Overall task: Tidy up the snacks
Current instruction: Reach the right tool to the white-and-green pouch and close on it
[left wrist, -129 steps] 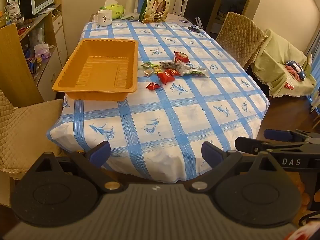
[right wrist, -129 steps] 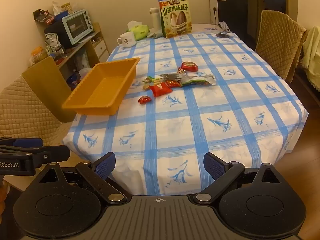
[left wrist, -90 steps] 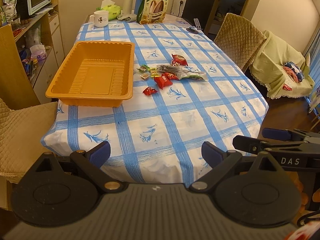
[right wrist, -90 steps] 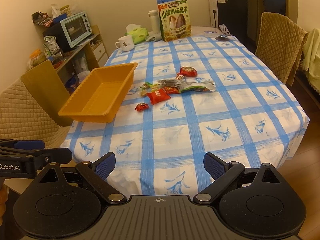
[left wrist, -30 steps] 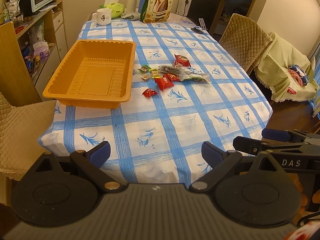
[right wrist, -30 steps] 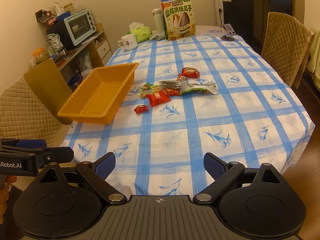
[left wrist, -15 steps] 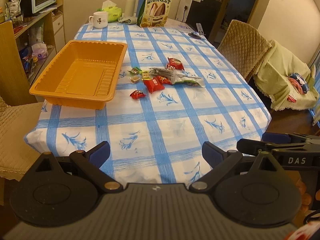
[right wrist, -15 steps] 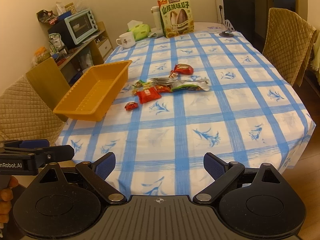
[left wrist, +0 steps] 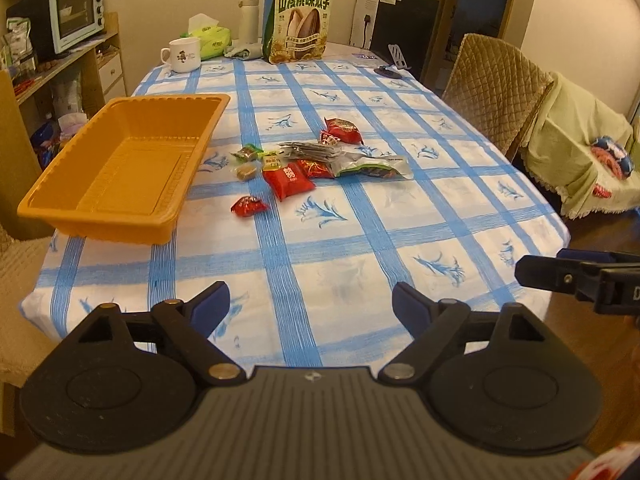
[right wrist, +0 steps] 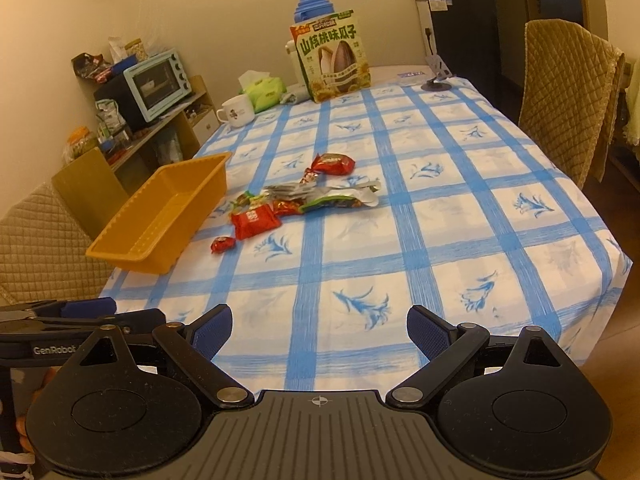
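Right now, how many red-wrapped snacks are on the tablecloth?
5: a small candy nearest the orange tray, a square packet behind it, a flat packet against the silver pouch, a small piece and a bag farthest back. More may lie hidden underneath.

Wrapped snacks [left wrist: 316, 160] (mostly red) lie clustered beside orange tray [left wrist: 120, 168].

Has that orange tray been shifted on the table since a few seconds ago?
No. The orange tray still overhangs the same corner of the table, beside the same snack pile; only the cameras have come closer.
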Action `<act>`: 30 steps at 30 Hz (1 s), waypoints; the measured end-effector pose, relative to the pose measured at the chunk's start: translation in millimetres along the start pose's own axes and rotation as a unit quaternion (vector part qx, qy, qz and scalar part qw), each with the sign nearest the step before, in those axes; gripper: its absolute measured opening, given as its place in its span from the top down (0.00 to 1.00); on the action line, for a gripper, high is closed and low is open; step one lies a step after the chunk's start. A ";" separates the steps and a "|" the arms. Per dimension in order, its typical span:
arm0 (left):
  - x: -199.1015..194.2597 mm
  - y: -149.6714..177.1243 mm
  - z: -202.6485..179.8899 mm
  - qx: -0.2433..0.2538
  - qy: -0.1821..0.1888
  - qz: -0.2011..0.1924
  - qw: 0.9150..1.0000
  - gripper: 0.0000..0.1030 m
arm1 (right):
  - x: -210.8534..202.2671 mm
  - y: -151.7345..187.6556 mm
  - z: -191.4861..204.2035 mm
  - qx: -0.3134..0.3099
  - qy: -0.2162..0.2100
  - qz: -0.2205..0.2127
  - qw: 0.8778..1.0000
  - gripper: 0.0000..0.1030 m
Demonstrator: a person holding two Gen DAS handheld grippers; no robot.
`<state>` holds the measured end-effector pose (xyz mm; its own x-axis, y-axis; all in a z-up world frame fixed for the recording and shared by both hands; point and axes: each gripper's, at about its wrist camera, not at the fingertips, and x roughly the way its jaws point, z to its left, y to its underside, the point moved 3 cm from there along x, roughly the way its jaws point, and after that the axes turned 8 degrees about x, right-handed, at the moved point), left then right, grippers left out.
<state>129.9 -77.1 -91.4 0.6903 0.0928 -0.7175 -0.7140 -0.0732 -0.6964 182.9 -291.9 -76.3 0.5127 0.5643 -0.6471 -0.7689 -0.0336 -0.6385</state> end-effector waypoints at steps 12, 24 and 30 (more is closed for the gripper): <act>79.8 -44.8 17.9 0.050 -0.012 0.027 0.998 0.43 | 51.0 -34.1 -17.1 0.023 0.018 0.006 1.000 0.09; 117.7 -75.9 38.6 0.075 0.024 0.048 0.996 0.47 | 138.6 -88.7 -8.8 -0.087 0.005 0.019 0.996 0.24; 129.5 -79.5 39.1 0.056 0.015 0.059 0.997 0.47 | 178.4 -108.4 -4.4 -0.181 -0.037 0.045 0.982 0.29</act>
<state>271.4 -20.4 -128.3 0.6031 0.0605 -0.7954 -0.7976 0.0294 -0.6025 359.4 -191.1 -124.3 0.4097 0.6030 -0.6845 -0.6168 -0.3698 -0.6949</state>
